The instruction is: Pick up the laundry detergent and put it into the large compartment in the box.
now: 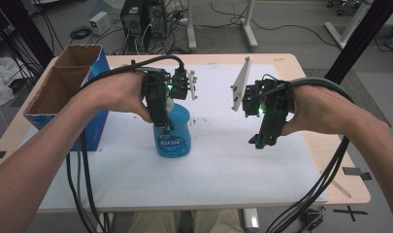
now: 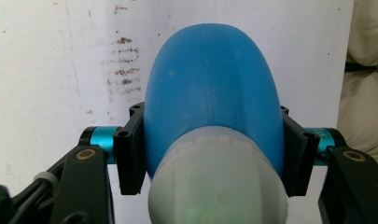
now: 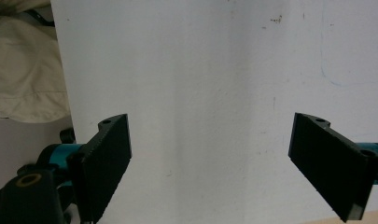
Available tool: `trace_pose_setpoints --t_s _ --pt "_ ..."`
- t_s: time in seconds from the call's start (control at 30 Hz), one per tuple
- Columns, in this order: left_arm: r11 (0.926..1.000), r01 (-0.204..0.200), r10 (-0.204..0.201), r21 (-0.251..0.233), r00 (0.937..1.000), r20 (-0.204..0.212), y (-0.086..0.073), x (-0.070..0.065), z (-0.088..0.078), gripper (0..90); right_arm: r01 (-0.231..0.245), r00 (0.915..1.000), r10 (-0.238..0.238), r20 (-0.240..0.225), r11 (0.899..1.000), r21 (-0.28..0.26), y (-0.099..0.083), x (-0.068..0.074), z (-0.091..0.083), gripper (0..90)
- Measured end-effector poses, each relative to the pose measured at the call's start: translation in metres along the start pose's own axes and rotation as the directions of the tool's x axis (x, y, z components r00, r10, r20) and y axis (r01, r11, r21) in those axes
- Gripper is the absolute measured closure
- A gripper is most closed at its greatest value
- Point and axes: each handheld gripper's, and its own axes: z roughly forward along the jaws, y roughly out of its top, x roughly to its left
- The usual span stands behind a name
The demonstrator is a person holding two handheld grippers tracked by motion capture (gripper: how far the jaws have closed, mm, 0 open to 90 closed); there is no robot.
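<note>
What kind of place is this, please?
Probably a robotics lab or workshop: computer towers and loose cables on the floor behind the table, where a hand-held left claw grips a blue bottle.

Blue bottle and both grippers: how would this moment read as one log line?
left gripper: shut on blue bottle | right gripper: open, nothing between | bottle: upright on white mat

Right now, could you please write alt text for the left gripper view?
The left gripper clamps its two black jaws on the sides of a blue bottle with a pale cap, seen from above over a stained white table cover.
</note>
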Motion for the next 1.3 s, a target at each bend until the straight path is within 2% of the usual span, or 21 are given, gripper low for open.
trace_pose_setpoints --t_s 0.1,0.3,0.53,0.9,1.3 --pt "1.0000 0.005 -0.005 0.004 1.0000 0.008 0.002 0.001 -0.002 38.1 -0.004 1.0000 0.004 0.002 1.000 0.000 -0.001 0.000 -0.001 12.3" --pt "0.9998 0.001 -0.001 0.020 1.0000 -0.005 0.005 0.002 -0.013 38.1 -0.008 1.0000 0.008 0.001 1.000 -0.002 -0.002 -0.001 -0.001 12.3" --pt "0.9997 0.007 -0.007 0.025 1.0000 -0.007 0.010 0.007 -0.044 38.2 -0.004 1.0000 0.004 0.007 1.000 -0.004 -0.003 -0.001 -0.002 12.3" --pt "0.9972 0.069 -0.068 0.026 0.9969 -0.038 0.016 0.025 -0.108 38.2 -0.003 0.9999 0.003 0.010 1.000 -0.008 -0.004 -0.001 -0.003 12.3" --pt "0.9951 0.098 -0.098 0.005 0.9948 -0.028 0.014 0.034 -0.145 38.2 -0.003 0.9999 0.003 0.010 1.000 -0.007 -0.005 -0.001 -0.005 12.3"
